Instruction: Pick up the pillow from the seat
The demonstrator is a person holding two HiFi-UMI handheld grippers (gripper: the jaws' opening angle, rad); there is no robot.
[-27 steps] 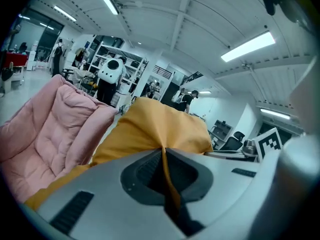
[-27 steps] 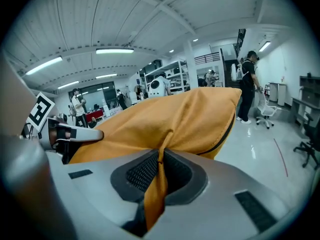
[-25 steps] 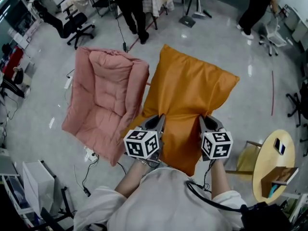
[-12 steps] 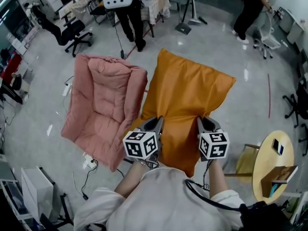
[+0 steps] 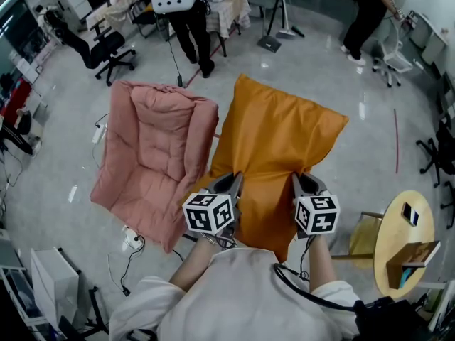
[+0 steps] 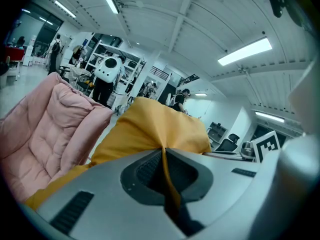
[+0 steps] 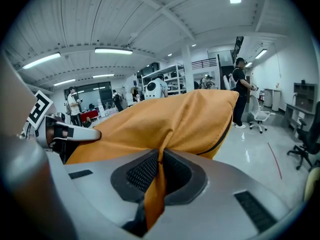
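A big orange pillow hangs in the air in front of me, held up by its near edge, to the right of the pink padded seat. My left gripper is shut on a pinch of the pillow's fabric at its near left side. At the near right side my right gripper is shut on another fold of that orange pillow. In the left gripper view the pink seat shows at the left, with nothing lying on it.
A round yellow side table with a phone and a book stands at the right. Office chairs and people are at the back. A cable and power strip lie on the floor by the seat.
The view shifted slightly a second ago, then held. The pillow stays in both grippers at nearly the same place; people at the back have walked on a little.
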